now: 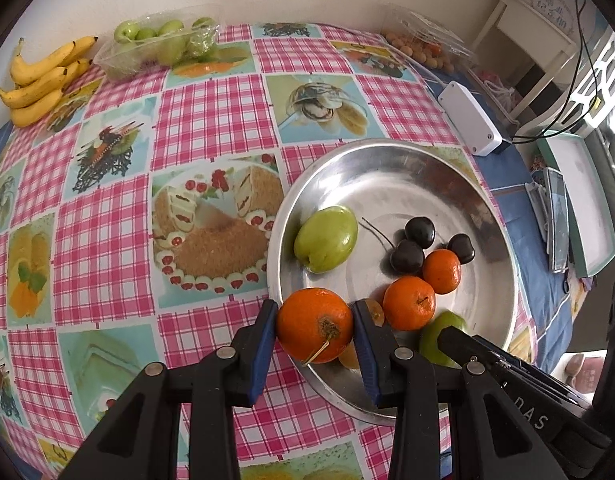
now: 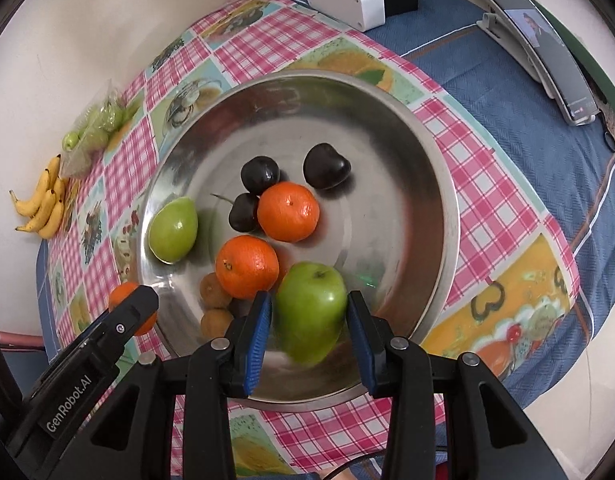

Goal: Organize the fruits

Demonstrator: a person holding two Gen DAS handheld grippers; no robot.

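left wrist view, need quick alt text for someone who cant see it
The left tongs grip an orange at the near rim of a metal bowl holding a green fruit, two more oranges and dark cherries. The bowl sits on a pink checked tablecloth, with bananas at the far left.

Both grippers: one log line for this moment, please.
left gripper: shut on orange, at metal bowl rim | right gripper: around green apple in bowl, contact unclear
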